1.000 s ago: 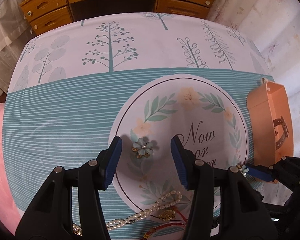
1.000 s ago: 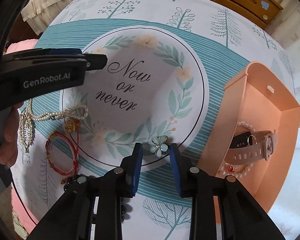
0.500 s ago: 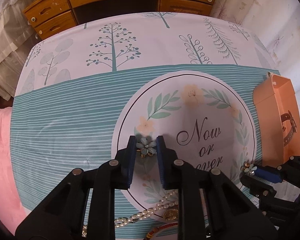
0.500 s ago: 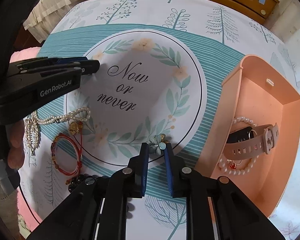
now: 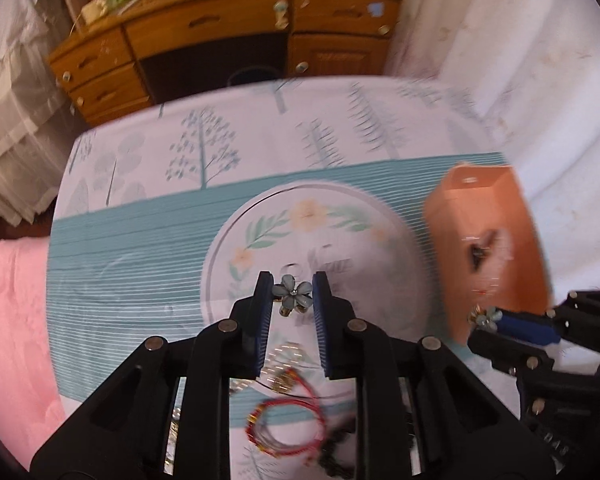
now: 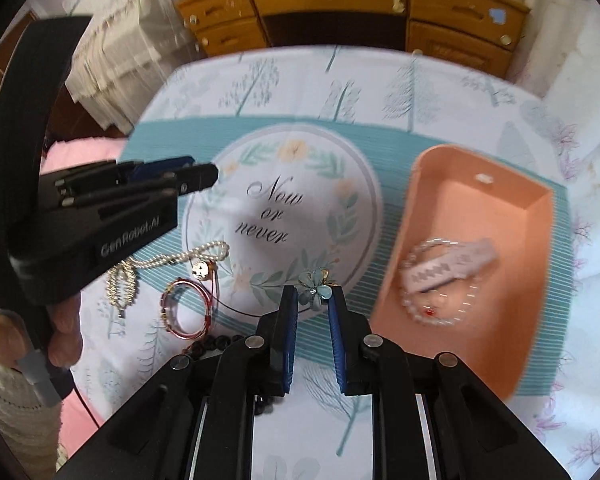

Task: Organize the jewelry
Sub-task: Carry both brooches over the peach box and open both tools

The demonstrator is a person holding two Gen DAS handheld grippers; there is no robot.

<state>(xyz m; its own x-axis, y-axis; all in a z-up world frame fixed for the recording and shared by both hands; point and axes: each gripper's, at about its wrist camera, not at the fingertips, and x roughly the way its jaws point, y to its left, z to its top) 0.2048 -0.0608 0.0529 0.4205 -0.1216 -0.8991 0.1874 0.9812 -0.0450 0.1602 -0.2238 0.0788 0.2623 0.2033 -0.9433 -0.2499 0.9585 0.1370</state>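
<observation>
While each gripper pinches one earring, the step in hand is the carry to the box. Left gripper (image 5: 291, 295) is closed on a pale-blue enamel flower earring (image 5: 292, 295); right gripper (image 6: 313, 295) clamps its matching blue flower earring (image 6: 315, 289). Both are clear of the tree-print tablecloth (image 6: 260, 80). Rectangular peach plastic box (image 6: 534, 292), holding a pale strap watch (image 6: 448, 266), lies to the right. Next move, judged: bring each earring above the box, then open.
</observation>
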